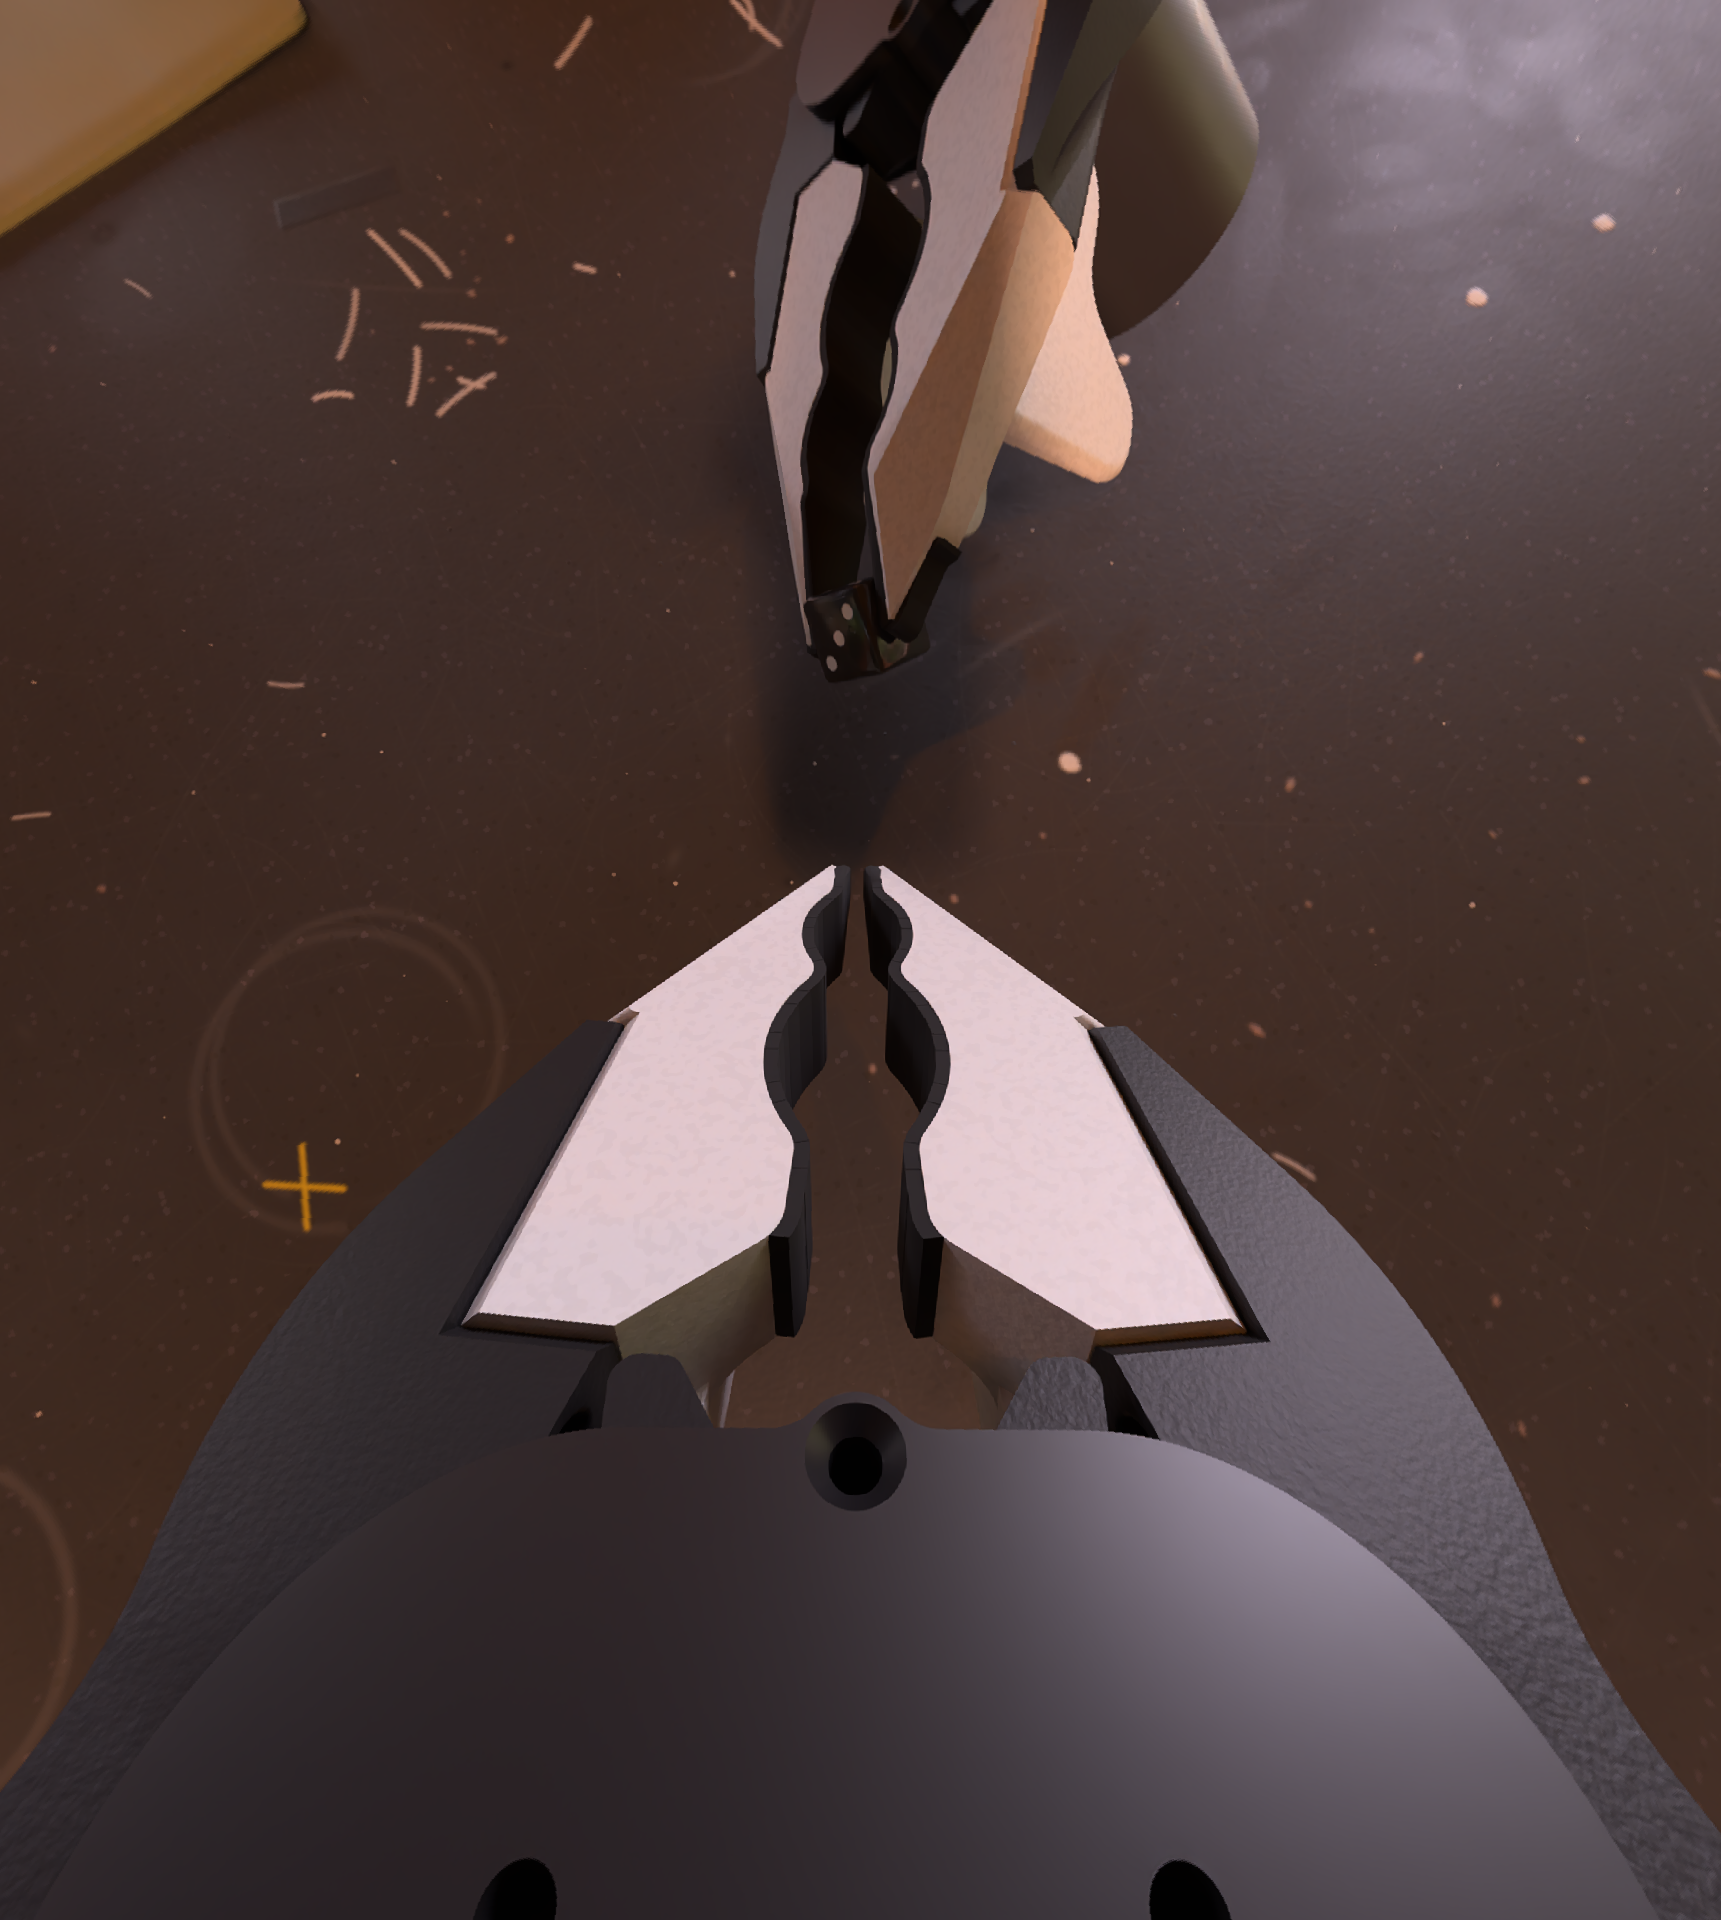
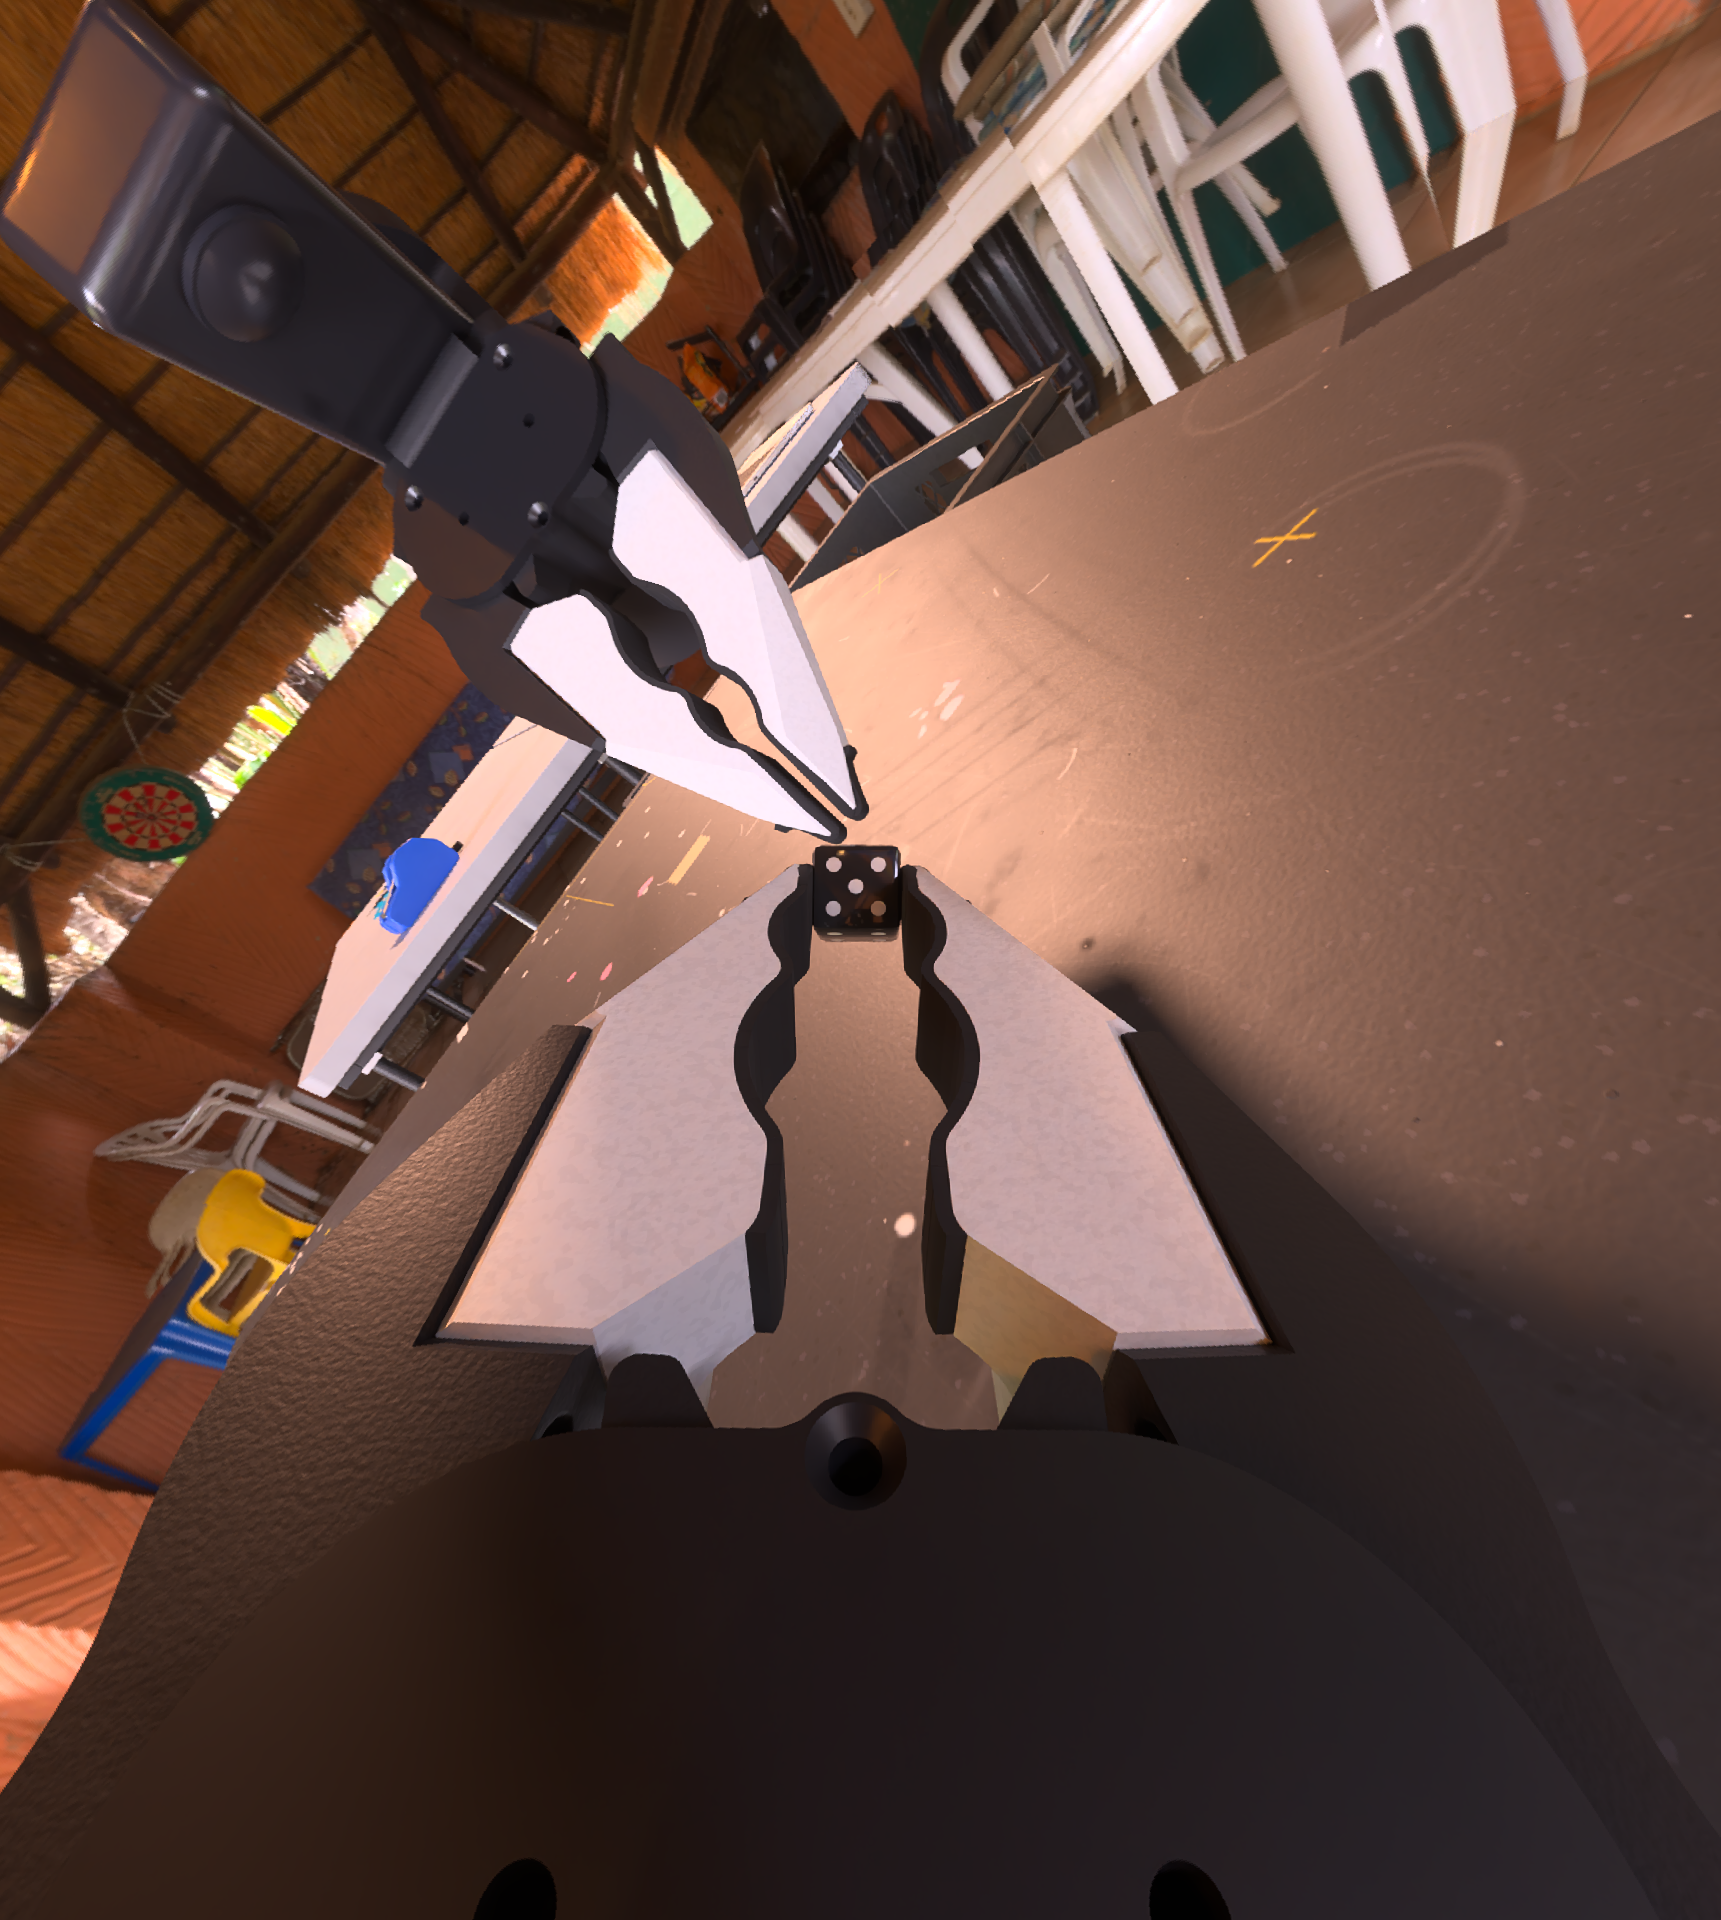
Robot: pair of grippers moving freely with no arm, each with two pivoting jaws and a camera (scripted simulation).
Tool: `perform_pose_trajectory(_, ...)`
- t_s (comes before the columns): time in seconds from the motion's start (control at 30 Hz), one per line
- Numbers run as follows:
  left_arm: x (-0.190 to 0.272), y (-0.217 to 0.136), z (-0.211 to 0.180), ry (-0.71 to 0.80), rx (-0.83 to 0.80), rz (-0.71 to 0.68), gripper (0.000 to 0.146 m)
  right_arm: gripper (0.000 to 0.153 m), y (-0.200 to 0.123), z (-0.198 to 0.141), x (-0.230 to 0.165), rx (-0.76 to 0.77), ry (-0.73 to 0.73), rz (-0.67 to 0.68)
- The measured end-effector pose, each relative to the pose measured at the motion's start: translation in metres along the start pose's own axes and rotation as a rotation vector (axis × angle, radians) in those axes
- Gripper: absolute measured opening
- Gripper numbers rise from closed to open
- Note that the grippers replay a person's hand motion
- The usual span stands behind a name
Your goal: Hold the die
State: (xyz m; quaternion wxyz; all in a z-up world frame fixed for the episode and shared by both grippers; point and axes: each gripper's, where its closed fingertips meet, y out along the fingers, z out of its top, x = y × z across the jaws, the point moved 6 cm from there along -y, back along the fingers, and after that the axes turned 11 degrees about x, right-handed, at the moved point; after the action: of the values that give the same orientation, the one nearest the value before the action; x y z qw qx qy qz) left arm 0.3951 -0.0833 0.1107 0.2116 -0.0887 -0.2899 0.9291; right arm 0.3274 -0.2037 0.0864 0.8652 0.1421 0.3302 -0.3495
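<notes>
The die (image 2: pixel 856 891) is a small black cube with white pips, pinched between the tips of my right gripper (image 2: pixel 857 896), which is shut on it and holds it above the table. In the left wrist view the same die (image 1: pixel 843 632) shows at the tips of the right gripper (image 1: pixel 861 634), which reaches down from the top of the frame. My left gripper (image 1: pixel 857 878) is shut and empty, its tips nearly touching, a short way from the die. In the right wrist view the left gripper (image 2: pixel 848 821) points at the die from the upper left, just above it.
The dark brown tabletop (image 1: pixel 1355 727) is scuffed, with pale specks, ring marks and a yellow cross (image 1: pixel 303 1187). A tan board (image 1: pixel 56 135) lies at the far left corner. Beyond the table edge are white chairs (image 2: pixel 1251 156), another table (image 2: pixel 440 935) and a dartboard (image 2: pixel 146 814).
</notes>
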Motion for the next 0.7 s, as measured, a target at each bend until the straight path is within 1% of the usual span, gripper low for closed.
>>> perform_pose_trajectory(0.1,0.0,-0.001,-0.001,-0.008,0.034,-0.002,0.002,0.016,0.004,0.0,-0.001,0.008,0.001,0.01)
perform_pose_trajectory(0.43,-0.001,0.0,-0.002,-0.019,0.1,-0.02,0.002,0.016,0.014,-0.004,-0.002,-0.044,-0.062,0.015)
perform_pose_trajectory(0.57,-0.001,0.0,-0.002,-0.028,0.116,-0.018,0.002,0.016,0.018,-0.004,-0.001,-0.082,-0.132,0.036)
perform_pose_trajectory(0.7,-0.001,0.001,-0.003,-0.007,0.093,-0.003,0.003,0.016,0.023,-0.004,0.0,-0.147,-0.236,0.04)
